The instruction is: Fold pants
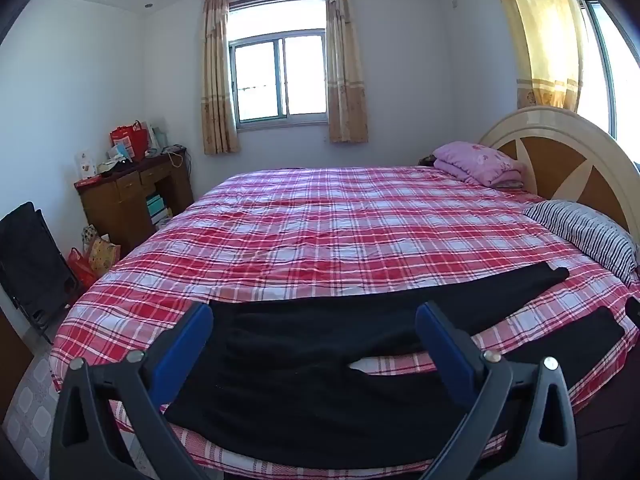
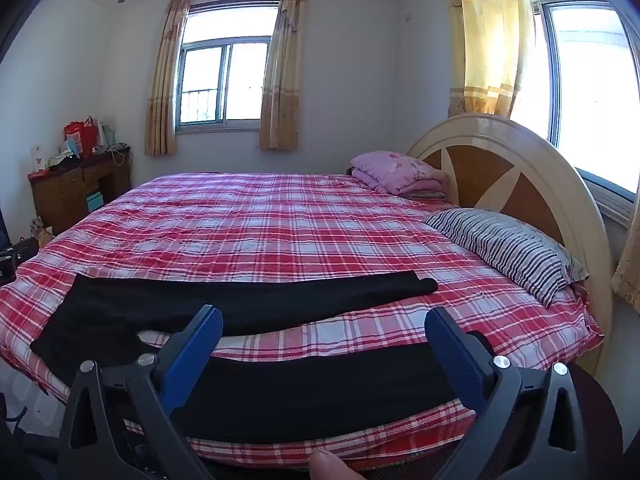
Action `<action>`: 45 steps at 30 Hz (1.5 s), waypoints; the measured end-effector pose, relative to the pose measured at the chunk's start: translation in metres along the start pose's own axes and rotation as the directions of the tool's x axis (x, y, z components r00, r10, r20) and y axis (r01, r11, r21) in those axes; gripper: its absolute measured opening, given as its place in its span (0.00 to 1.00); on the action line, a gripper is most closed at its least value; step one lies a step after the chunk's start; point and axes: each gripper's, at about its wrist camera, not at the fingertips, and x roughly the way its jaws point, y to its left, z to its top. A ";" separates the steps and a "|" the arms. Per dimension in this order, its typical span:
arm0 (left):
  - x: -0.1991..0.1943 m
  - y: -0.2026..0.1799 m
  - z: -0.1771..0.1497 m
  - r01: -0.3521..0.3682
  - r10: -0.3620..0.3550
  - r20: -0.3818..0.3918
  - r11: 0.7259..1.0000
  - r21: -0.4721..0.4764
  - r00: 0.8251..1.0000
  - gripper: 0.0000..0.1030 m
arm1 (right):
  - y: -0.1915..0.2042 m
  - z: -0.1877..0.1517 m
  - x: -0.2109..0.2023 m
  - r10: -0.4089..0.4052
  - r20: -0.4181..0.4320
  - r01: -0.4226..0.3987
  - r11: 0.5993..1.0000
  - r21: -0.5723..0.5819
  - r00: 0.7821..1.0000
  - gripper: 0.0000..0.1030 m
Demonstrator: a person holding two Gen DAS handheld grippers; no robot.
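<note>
Black pants (image 1: 304,364) lie spread flat along the near edge of the bed, waist to the left, both legs running right with a strip of sheet showing between them. My left gripper (image 1: 314,316) hovers open over the waist and crotch part, nothing between its blue fingers. In the right wrist view the same pants (image 2: 248,300) show both legs, the nearer leg (image 2: 320,392) lying under my right gripper (image 2: 324,320), which is open and holds nothing. A fingertip (image 2: 328,464) shows at the bottom edge.
The round bed has a red plaid sheet (image 1: 340,220), a striped pillow (image 2: 504,248) and a folded pink quilt (image 2: 396,172) by the curved headboard (image 2: 508,168). A wooden desk (image 1: 132,192) with clutter stands at far left, bags on the floor beside it.
</note>
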 end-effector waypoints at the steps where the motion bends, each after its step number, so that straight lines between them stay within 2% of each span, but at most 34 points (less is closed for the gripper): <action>1: 0.000 0.000 0.000 -0.003 0.003 0.001 1.000 0.003 1.000 1.00 | 0.000 0.000 0.000 0.000 0.001 0.000 1.000 0.000 1.000 0.99; 4: 0.005 -0.008 -0.003 -0.008 0.008 -0.017 1.000 0.030 1.000 1.00 | -0.001 0.001 0.000 -0.004 0.004 0.004 1.000 -0.002 1.000 0.99; 7: -0.002 -0.017 -0.005 -0.014 0.014 0.002 0.999 0.041 1.000 1.00 | -0.001 -0.001 0.000 -0.005 0.001 0.005 1.000 -0.003 1.000 0.99; 10: 0.000 -0.007 -0.004 0.005 -0.005 -0.017 1.000 0.008 1.000 1.00 | 0.000 -0.005 0.004 -0.008 0.001 0.008 1.000 -0.003 1.000 0.99; 45: 0.006 -0.006 -0.004 0.010 -0.009 -0.031 1.000 0.015 0.999 1.00 | 0.001 -0.006 0.008 -0.014 -0.012 0.014 1.000 -0.017 1.000 0.99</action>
